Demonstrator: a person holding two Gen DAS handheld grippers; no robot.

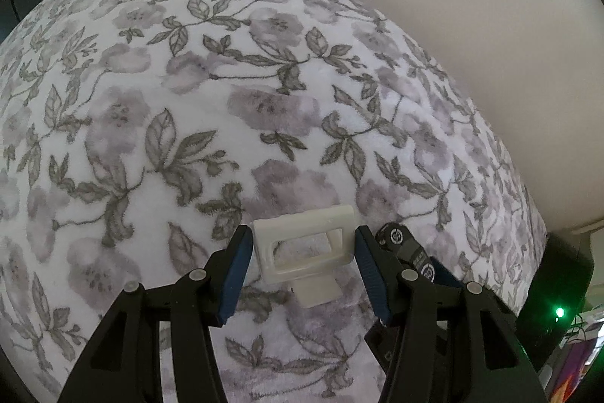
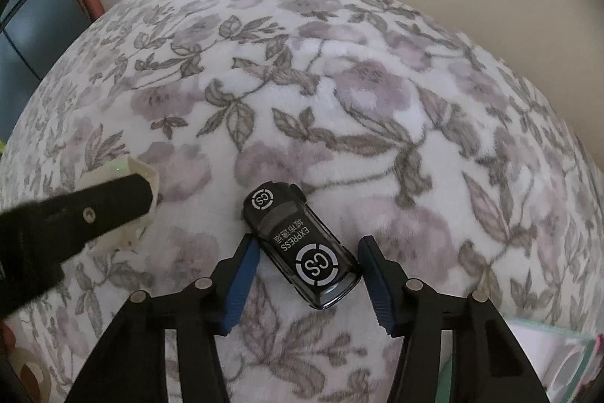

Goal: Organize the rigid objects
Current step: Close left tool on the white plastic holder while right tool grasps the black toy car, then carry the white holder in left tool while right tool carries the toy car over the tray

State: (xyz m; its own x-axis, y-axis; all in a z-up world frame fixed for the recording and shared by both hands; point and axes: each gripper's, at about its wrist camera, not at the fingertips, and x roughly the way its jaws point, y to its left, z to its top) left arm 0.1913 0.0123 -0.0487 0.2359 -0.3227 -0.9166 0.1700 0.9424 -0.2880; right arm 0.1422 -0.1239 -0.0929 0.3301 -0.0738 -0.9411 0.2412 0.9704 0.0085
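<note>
Item 1, leftmost: white plastic frame piece [image 1: 302, 248], rectangular with an open window and a small tab below. It lies on the floral blanket [image 1: 188, 101], just left of the black toy car [image 2: 300, 244]. The left gripper [image 1: 302, 252] straddles it; the jaws look pressed to its two short ends, though the right-side contact is hard to confirm.

Item 2: black toy car, marked "CS" and "EXPRESS" on roof and bonnet, resting on the blanket and lying diagonally. In the left wrist view only its edge peeks out behind the left gripper's right finger.

Item 3: right gripper [image 2: 307, 265], placed over the car's near end. Jaws partly spread, each blue pad at or very near a corner of the car; no firm pinch is visible.

Risks, as judged: the car sits askew to the jaws, so closing may twist or squirt it out. The plush blanket gives underfoot. The two grippers work close together and may collide.
</note>
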